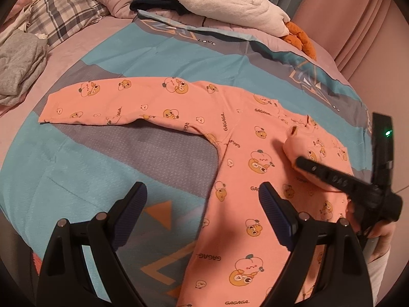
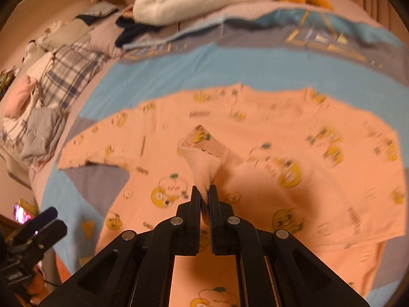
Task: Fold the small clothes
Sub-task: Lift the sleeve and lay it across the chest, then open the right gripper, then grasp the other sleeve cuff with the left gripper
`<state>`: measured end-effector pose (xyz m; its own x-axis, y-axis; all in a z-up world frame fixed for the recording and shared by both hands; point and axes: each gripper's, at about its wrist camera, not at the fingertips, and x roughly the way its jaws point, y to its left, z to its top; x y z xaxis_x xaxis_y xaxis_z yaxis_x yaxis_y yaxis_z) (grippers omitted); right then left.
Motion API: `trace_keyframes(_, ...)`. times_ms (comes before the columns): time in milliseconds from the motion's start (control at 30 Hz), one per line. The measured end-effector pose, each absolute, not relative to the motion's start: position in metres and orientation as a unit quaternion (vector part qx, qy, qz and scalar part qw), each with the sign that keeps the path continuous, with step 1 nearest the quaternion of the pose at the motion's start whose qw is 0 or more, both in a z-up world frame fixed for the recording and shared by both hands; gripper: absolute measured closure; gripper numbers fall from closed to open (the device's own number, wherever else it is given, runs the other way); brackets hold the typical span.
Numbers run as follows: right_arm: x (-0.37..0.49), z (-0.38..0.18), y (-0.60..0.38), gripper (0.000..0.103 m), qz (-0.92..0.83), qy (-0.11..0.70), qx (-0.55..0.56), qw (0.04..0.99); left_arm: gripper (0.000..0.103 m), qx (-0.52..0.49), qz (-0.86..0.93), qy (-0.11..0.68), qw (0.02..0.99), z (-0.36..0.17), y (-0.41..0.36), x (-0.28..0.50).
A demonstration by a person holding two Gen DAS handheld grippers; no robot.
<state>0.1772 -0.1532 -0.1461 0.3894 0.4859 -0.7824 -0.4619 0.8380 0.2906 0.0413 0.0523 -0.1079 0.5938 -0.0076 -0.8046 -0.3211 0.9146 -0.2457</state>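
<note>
— Look at the right gripper [image 2: 206, 192]: its jaws are pinched tight on the cuff of one sleeve [image 2: 203, 151], lifted and carried in over the chest of the orange pyjama top [image 1: 255, 158].

— And the left gripper [image 1: 203, 199]?

— Spread wide, nothing between its fingers. It hovers low above the bed, one finger over the hem side of the top, the other over the blue patterned bedspread [image 1: 89, 168].

— So how far along would you say?

— Barely started, I'd judge. The top lies flat and front-up on the bedspread, and the other sleeve [image 1: 115, 99] lies stretched straight out, untouched. One sleeve is mid-fold; the second sleeve and the body fold are left.

— Anything nearby?

— A white plush duck [image 1: 230, 2] at the far edge, and a plaid pillow [image 1: 64, 10] and grey clothes [image 1: 20, 66] well apart to the side.
</note>
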Motion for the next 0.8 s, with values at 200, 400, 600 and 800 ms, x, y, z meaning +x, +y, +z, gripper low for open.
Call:
trace_keyframes(200,0.175,-0.163,-0.153,0.092,0.290,0.490,0.030,0.821,0.014,-0.192,0.090,0.444,0.871,-0.113,0.056,0.042)
trace_keyframes(400,0.161,-0.138,-0.175,0.056,0.316,0.455,0.065,0.830,0.014,-0.194,0.066,0.440,0.874,-0.111,0.050,0.050)
trace_keyframes(600,0.153,-0.117,-0.226,0.052,0.250,0.421,0.104,0.866,0.015,-0.199,0.005,0.435,0.878,-0.110,0.029,0.077)
trace_keyframes(800,0.149,-0.128,-0.270,0.052,0.156,0.423,0.125,0.884,0.017,-0.209,-0.062,0.456,0.863,-0.131,-0.006,0.121)
